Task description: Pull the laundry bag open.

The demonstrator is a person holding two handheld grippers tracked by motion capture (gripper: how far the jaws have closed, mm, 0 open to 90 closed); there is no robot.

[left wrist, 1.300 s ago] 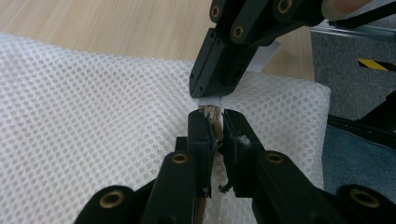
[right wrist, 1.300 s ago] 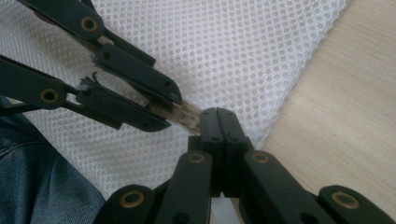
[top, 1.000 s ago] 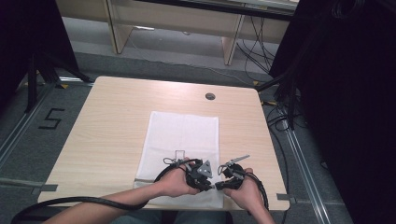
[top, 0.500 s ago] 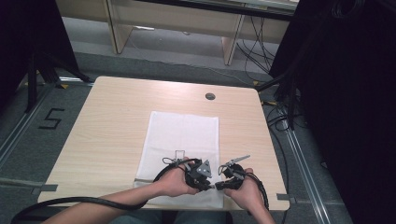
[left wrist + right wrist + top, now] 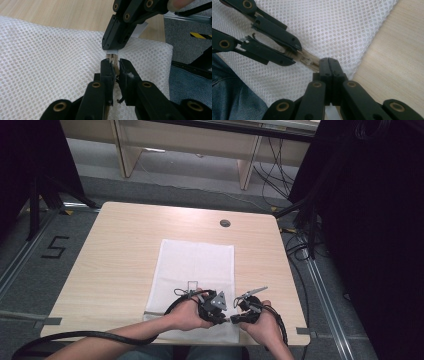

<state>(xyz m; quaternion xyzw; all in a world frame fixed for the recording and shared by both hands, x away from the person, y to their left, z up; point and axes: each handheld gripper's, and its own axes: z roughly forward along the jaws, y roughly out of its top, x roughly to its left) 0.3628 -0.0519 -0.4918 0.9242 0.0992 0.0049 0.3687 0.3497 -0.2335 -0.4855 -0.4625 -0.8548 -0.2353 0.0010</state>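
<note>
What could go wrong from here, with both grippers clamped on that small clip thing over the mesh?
1. Both the left gripper and right gripper pinch the same slim tan piece from opposite ends; uneven pulling could snap it or slip it from one pair of jaws.
2. The work sits near the white mesh cloth's near edge, at the table edge; a dropped piece might fall off.

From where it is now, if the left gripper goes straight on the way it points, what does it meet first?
Most likely the right gripper: its jaws close on the far end of the same thin tan strip that the left gripper clamps, above the white mesh cloth.
</note>
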